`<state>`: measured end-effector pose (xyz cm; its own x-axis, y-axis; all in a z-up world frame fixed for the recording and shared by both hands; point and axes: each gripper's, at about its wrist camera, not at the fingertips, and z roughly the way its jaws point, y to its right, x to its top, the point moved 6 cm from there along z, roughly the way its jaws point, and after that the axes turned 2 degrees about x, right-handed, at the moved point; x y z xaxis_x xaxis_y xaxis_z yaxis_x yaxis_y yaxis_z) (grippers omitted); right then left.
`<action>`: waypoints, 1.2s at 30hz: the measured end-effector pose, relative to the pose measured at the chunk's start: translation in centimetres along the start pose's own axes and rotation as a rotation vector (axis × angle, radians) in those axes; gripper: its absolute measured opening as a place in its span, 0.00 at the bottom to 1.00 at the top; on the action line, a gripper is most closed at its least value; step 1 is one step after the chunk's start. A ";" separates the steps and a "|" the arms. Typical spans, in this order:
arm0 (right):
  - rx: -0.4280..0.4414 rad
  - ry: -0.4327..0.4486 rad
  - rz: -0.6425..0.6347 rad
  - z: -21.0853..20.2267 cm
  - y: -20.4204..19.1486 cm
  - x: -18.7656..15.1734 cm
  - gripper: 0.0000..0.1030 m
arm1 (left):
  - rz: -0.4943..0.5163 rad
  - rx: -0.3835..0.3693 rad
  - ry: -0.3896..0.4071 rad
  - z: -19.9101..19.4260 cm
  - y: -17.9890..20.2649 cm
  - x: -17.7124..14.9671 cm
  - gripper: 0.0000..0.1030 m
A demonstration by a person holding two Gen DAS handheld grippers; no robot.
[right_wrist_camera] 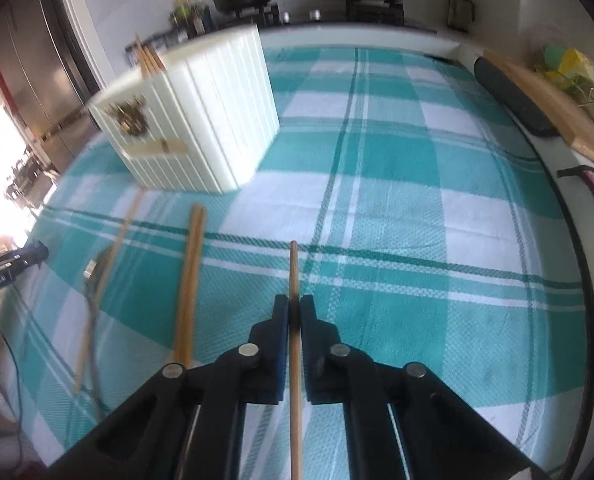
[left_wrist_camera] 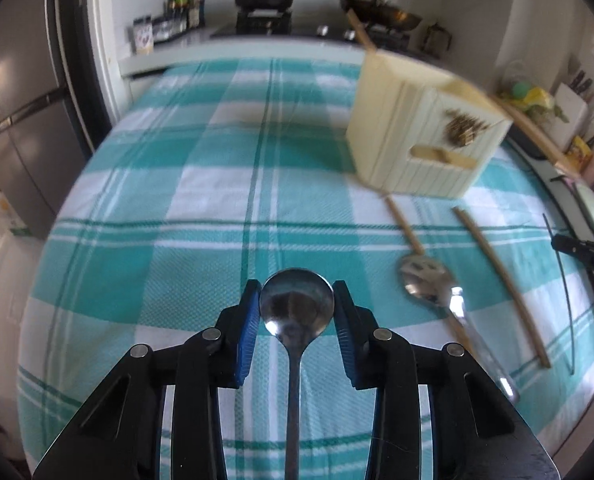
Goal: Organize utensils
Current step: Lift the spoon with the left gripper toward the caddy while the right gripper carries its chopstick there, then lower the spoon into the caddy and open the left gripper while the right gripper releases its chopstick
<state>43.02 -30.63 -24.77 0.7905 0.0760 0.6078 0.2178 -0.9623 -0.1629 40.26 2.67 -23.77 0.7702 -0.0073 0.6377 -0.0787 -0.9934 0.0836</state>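
the table under a teal and white checked woven cloth fills most of what i can see, with a kitchen counter and stove behind it. on the cloth stands a cream ribbed plastic utensil holder, boxy, with a brown decoration on its face; several wooden chopsticks already stick up out of its top.

in front of the holder, loose things lie on the cloth: a shiny steel spoon with a thin wooden chopstick across it, and a pair of light wooden chopsticks lying side by side just beside that.

the left gripper has its blue pads pressed on either side of the round bowl of a dark steel spoon, handle running back between the fingers; the spoon looks lifted off the cloth. the right gripper is pinched tight on a single thin wooden chopstick, which points forward past the tips.

so the step in hand, as i judge it, is carrying: both pieces are picked up and neither is in the holder yet. next, each hand needs to travel over the holder's open top, tip its piece upright, and let go without knocking the sticks already inside.
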 end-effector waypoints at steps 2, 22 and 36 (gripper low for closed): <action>0.026 0.058 0.011 -2.6 -0.3 0.2 0.06 | 0.021 -0.020 0.052 -2.5 0.8 0.4 0.35; 0.027 0.455 -0.071 -18.3 -5.3 -0.8 0.06 | 0.034 -0.180 0.242 -13.7 3.5 2.8 0.35; 0.023 0.576 -0.191 -19.8 -8.5 10.3 0.06 | 0.021 -0.246 0.341 -16.3 3.6 14.6 0.35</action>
<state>37.96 -26.87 -1.75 0.3007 0.0869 0.9498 0.3426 -0.9392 -0.0225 40.94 0.81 -1.66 0.5160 0.0518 0.8550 -0.2728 -0.9363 0.2214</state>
